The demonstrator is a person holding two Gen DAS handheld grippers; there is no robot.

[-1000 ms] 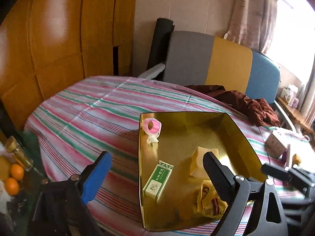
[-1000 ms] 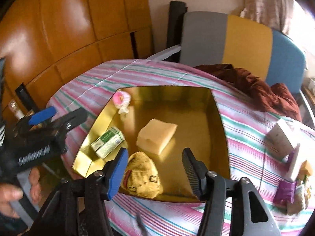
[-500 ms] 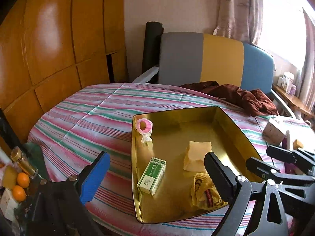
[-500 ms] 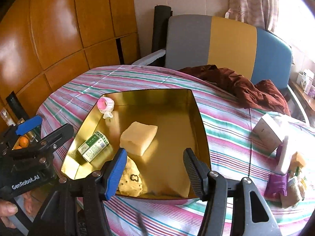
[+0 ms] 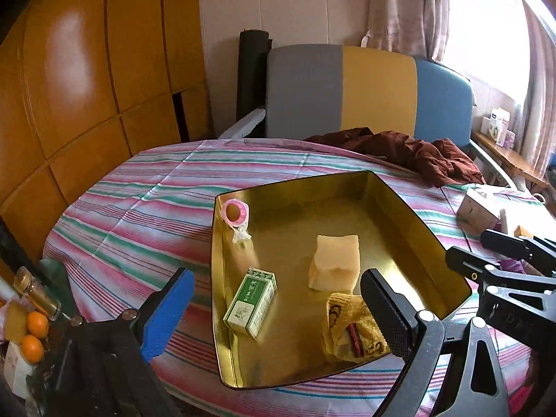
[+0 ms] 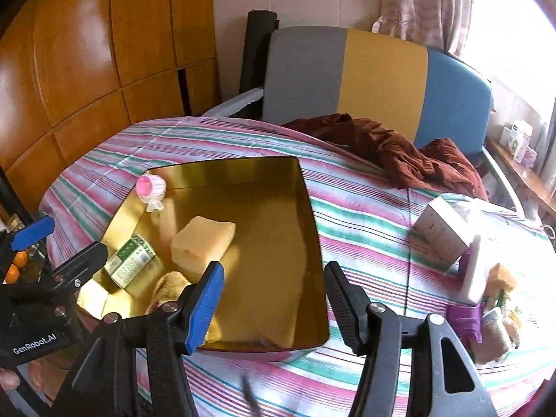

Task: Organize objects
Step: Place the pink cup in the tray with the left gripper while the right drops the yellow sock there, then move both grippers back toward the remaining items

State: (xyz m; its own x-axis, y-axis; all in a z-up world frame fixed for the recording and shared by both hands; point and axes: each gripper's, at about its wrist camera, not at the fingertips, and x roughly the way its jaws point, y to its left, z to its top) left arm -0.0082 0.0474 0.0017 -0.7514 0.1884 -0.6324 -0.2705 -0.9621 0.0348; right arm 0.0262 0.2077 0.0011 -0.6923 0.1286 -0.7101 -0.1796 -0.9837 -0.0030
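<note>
Already four things lie in the shiny gold metal tray (image 6: 312, 243) at the bench's (image 5: 139, 208) near edge: a pink tape roll (image 5: 235, 211) in its far-left corner, a green-and-white carton (image 5: 251, 299), a pale yellow sponge block (image 5: 335, 260) and a crumpled yellow cloth (image 5: 351, 326). Both the left hand-held gripper (image 5: 274, 309) and the right hand-held gripper (image 6: 274, 300) hover with jaws apart, empty. At the bench's right edge wait a white cardboard box (image 6: 441, 232) and small packets (image 6: 493, 316). The box looks light and stiff, probably best pinched across its narrow sides; the packets seem soft and crinkly.
</note>
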